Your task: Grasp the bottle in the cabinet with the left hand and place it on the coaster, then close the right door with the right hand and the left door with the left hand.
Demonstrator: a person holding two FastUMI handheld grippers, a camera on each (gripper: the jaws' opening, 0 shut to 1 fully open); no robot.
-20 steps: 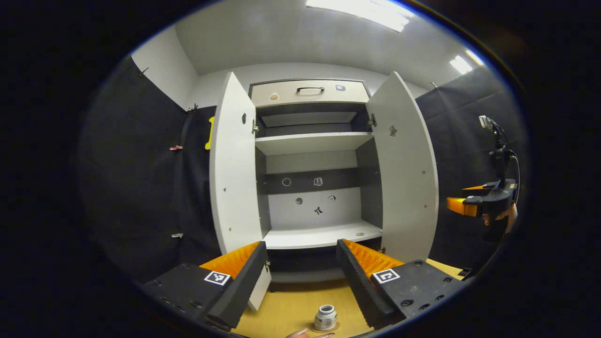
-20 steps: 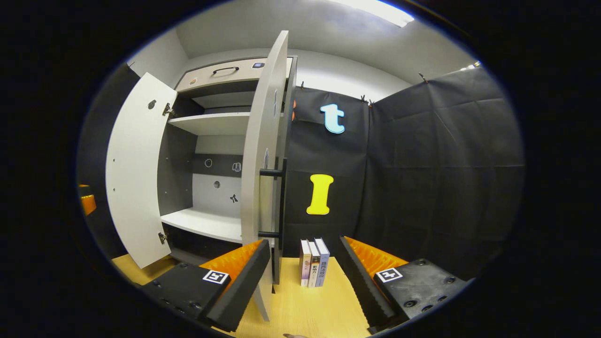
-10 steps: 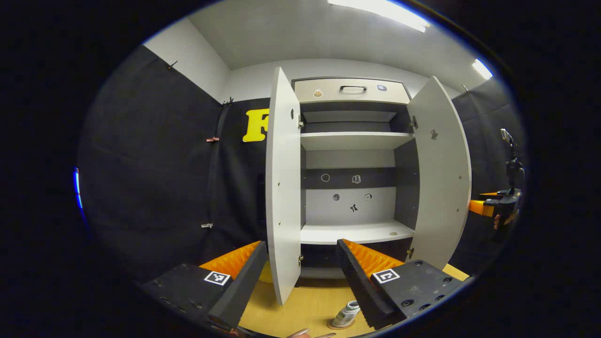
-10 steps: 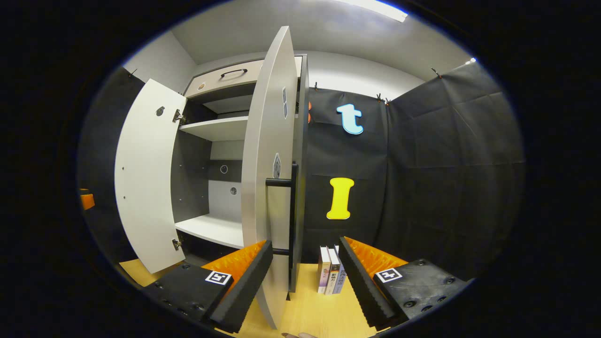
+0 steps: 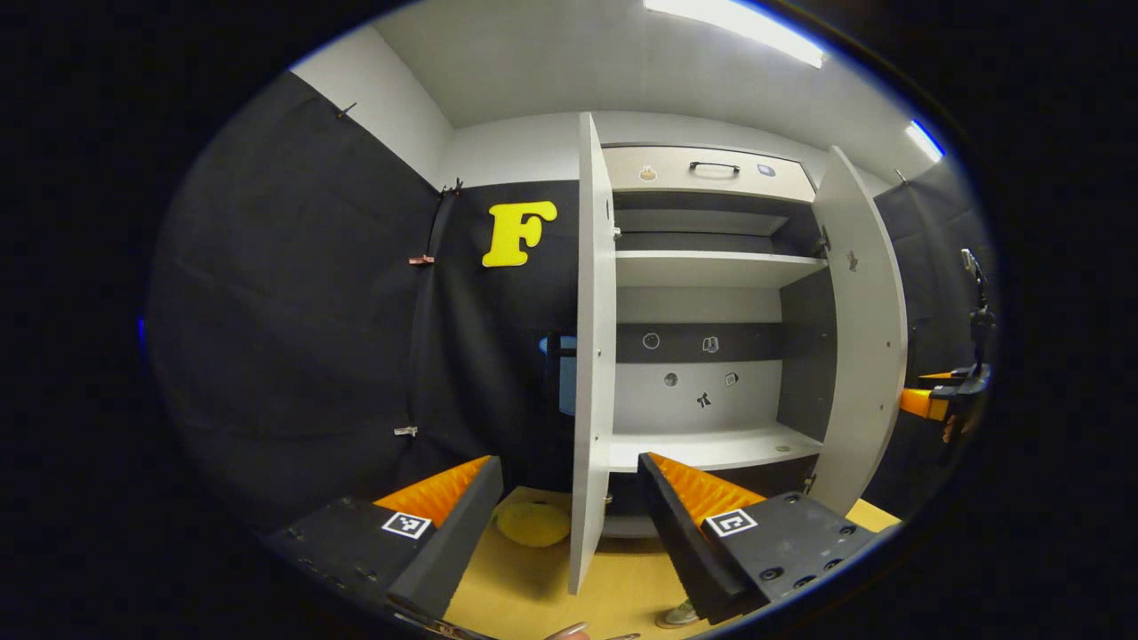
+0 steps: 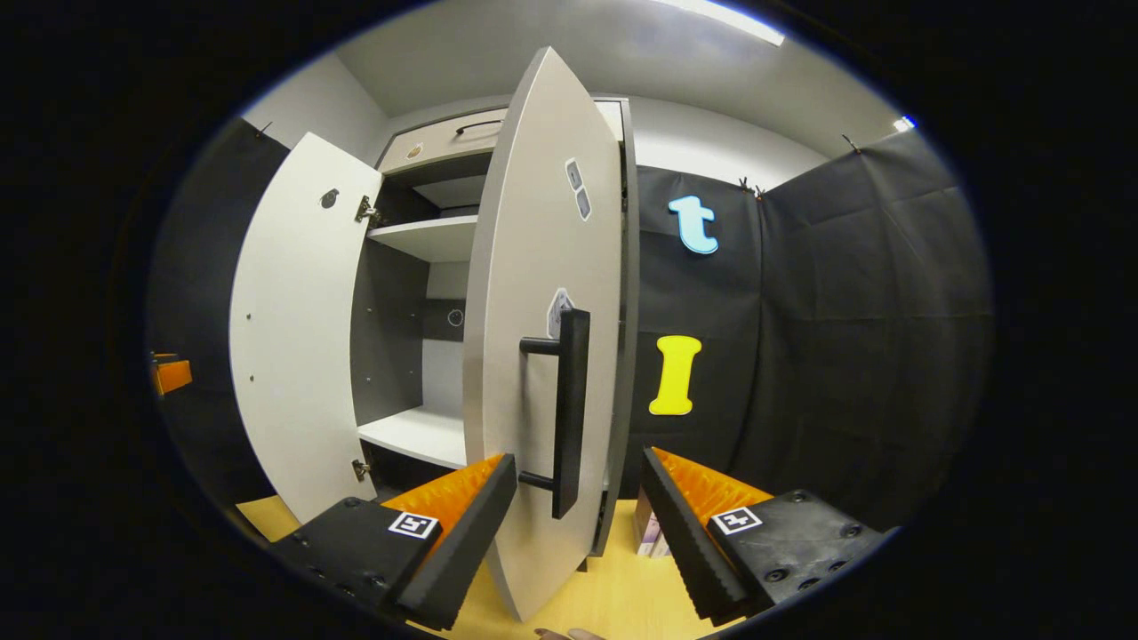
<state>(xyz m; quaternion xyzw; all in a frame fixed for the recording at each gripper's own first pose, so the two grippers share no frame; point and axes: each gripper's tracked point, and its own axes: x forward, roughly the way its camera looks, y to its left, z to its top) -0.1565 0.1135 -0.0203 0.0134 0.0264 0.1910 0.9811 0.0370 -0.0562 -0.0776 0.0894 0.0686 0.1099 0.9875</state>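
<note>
Now right gripper (image 6: pixel 569 511) gapes beside right door's handle (image 6: pixel 566 411)

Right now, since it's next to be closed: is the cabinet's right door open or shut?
Open. In the right gripper view the right door stands swung out from the cabinet, its black handle facing the right gripper, shelves visible behind it.

Black hand-held gripper (image 5: pixel 569 516), orange ribbed fingers (image 5: pixel 440 491)

The left gripper (image 5: pixel 569 507) and right gripper (image 6: pixel 576 516) both had jaws spread wide, each held before the white wooden cabinet (image 5: pixel 711 267).
</note>
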